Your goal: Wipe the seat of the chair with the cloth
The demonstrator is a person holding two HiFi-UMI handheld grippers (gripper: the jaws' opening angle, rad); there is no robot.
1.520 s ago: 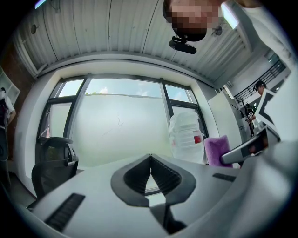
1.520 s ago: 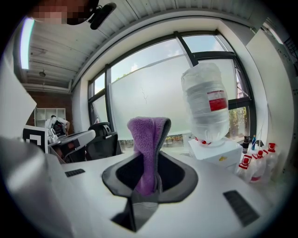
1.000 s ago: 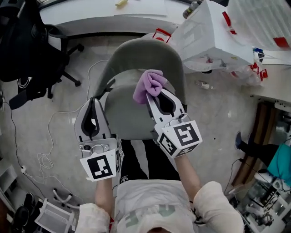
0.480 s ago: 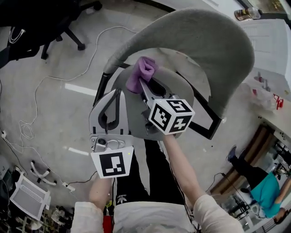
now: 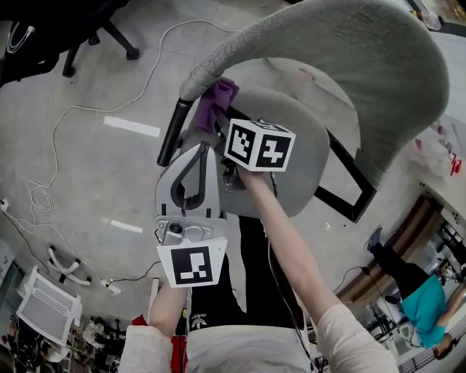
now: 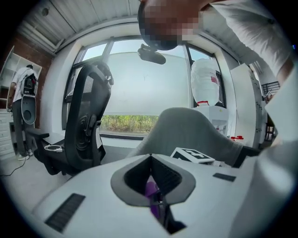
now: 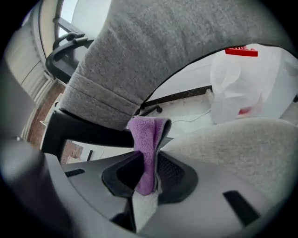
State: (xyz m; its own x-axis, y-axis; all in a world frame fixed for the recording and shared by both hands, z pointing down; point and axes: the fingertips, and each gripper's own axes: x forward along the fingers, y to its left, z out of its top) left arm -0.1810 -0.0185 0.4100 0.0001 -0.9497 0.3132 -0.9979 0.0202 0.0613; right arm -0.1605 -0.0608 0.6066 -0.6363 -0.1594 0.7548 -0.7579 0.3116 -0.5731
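While the right gripper [image 7: 147, 163] clamps the folded, fuzzy purple cloth [image 7: 145, 139] by the seat [image 7: 242, 148], the left gripper [image 6: 151, 159] has its jaws together.

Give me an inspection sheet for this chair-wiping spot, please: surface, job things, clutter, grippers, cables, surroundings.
Surface: grey chair seat, bare fabric.
Job's things: purple cloth, bunched at the seat's rear edge under the backrest.
Clutter: nothing seen on the seat.
Grippers: right gripper jaws clamped on the cloth; left gripper jaws together, empty, near the seat's front edge.
Cables: white cable looping across the floor.
Surroundings: black office chair; a person at far right.
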